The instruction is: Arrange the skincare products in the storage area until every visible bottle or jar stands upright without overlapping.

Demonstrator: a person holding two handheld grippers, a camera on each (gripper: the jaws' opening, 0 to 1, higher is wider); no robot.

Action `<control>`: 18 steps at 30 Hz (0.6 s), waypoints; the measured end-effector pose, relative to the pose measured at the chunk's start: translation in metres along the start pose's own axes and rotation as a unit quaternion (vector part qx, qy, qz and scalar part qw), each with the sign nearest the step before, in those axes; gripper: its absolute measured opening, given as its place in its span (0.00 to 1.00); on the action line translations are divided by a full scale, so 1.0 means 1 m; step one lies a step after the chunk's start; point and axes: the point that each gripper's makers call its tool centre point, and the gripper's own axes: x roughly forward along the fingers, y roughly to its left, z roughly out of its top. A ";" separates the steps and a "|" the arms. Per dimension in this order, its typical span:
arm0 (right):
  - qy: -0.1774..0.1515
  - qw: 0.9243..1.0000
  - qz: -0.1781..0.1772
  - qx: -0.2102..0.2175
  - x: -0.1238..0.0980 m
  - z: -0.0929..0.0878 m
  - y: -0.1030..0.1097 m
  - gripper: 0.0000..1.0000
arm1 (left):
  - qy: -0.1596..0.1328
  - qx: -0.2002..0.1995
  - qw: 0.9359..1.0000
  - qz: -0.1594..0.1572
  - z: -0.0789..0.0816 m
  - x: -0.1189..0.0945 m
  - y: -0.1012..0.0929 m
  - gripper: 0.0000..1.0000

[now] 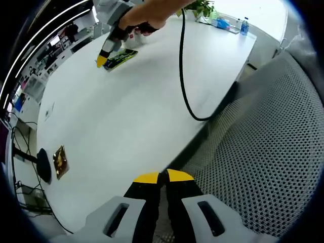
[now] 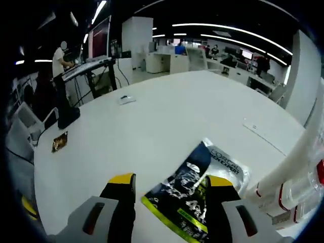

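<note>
**Flat sachet between the right fingers; bottles cut off beside it**

Right gripper (image 2: 169,192) sits nearest in the right gripper view, its fingers spread apart with the dark sachet (image 2: 195,195) lying on the white surface (image 2: 152,126) between them. I cannot tell whether either finger touches the pack; it does not look gripped. Left gripper (image 1: 162,177) has its yellow-tipped fingers pressed together on nothing, hanging over the surface edge beside a mesh chair (image 1: 273,136).

Handling, my judgement: the sachet is a flat foil or plastic pouch with a green strip along one edge, so light, limp and glossy. It will likely slide rather than lift if pinched from above. I would take it by a free edge or corner, and I doubt it stands upright unaided.

Hard to read: just right of the sachet, pale bottles (image 2: 298,190) with red marks are cut off by the frame; count and pose unclear. Far beyond the sachet lies a small gold packet (image 2: 59,142). In the left gripper view the right gripper and sachet appear distant and small, trailing a black cable (image 1: 183,76).
</note>
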 end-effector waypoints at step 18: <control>0.089 0.942 0.265 -0.187 0.062 0.020 0.244 0.50 | -0.004 -0.010 1.000 -0.004 0.000 0.002 -0.002 0.00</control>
